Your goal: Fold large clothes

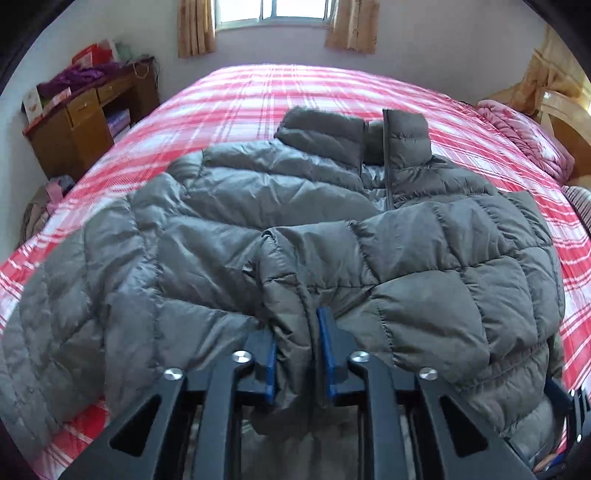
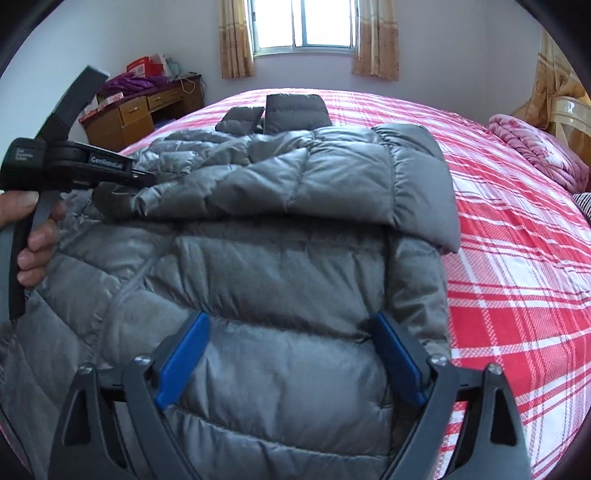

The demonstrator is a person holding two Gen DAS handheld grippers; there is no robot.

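A grey quilted puffer jacket [image 1: 295, 221] lies spread on the bed, collar [image 1: 369, 136] toward the window. One sleeve [image 2: 332, 184] is folded across its chest. My left gripper [image 1: 297, 328] is shut on a pinched fold of the jacket's padded fabric near the sleeve end, blue pads [image 1: 327, 343] pressing from both sides. In the right wrist view the left gripper [image 2: 146, 179] shows at the left, held by a hand [image 2: 37, 229]. My right gripper [image 2: 291, 319] stands open over the jacket's [image 2: 277, 266] lower body, its blue pads [image 2: 184, 354] wide apart and gripping nothing.
The bed has a red and white plaid cover [image 2: 517, 277]. A pink blanket [image 2: 535, 155] is bunched at the right by a chair. A wooden desk [image 1: 85, 110] with clutter stands at the left wall, and a curtained window [image 2: 306, 26] is behind.
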